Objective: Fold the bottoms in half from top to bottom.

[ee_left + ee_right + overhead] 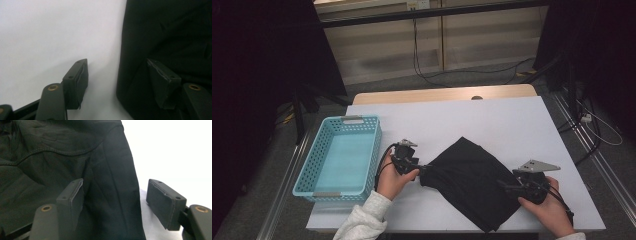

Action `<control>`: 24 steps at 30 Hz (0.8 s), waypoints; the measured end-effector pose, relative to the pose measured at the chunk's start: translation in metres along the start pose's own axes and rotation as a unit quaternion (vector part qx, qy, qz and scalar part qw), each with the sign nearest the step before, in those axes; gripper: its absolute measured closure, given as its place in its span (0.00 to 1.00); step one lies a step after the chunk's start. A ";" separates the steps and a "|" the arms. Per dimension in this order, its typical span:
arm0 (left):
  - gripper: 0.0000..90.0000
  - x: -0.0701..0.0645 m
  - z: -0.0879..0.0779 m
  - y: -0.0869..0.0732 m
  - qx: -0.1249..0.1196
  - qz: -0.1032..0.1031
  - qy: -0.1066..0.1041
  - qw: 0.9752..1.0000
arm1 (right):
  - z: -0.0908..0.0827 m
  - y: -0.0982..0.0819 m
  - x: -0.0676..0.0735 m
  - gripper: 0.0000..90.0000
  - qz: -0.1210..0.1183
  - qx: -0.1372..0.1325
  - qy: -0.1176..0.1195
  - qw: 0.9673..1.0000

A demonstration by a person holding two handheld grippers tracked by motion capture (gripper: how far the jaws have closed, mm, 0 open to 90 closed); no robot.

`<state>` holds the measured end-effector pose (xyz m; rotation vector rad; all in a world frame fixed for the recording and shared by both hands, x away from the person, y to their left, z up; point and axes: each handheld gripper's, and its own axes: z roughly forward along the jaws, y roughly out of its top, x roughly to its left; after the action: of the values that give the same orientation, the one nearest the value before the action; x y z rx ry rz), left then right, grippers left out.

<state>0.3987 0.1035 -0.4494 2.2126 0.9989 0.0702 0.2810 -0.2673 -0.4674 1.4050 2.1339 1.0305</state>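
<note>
Left claw (422,168) and right claw (504,186) both open at black cloth (472,182) edges.
Cloth folded on worktop (512,120); folds underneath hidden.

garment: black cloth (472,180), folded flat
pose: set cornerwise
place: on the white table (492,120), right of the blue basket (339,157)

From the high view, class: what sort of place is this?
Probably a lab or recording workspace, not a home: a white table with a folded black garment and blue basket, loose cables on the floor, dark stands around.
</note>
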 end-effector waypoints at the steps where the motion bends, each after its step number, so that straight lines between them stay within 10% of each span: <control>1: 0.41 -0.001 -0.002 -0.002 0.001 0.001 0.003 1.000 | 0.000 0.000 0.000 0.33 0.000 0.000 0.000 1.000; 16: 0.37 -0.018 -0.002 -0.015 -0.018 -0.012 0.042 0.999 | 0.000 -0.001 0.001 0.32 -0.003 -0.001 -0.002 1.000; 24: 0.64 -0.025 -0.006 -0.015 0.003 -0.046 0.010 0.999 | 0.000 0.000 0.001 0.32 -0.003 -0.001 -0.002 1.000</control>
<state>0.3698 0.0965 -0.4487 2.1723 1.1109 0.0481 0.2804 -0.2664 -0.4678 1.3987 2.1325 1.0250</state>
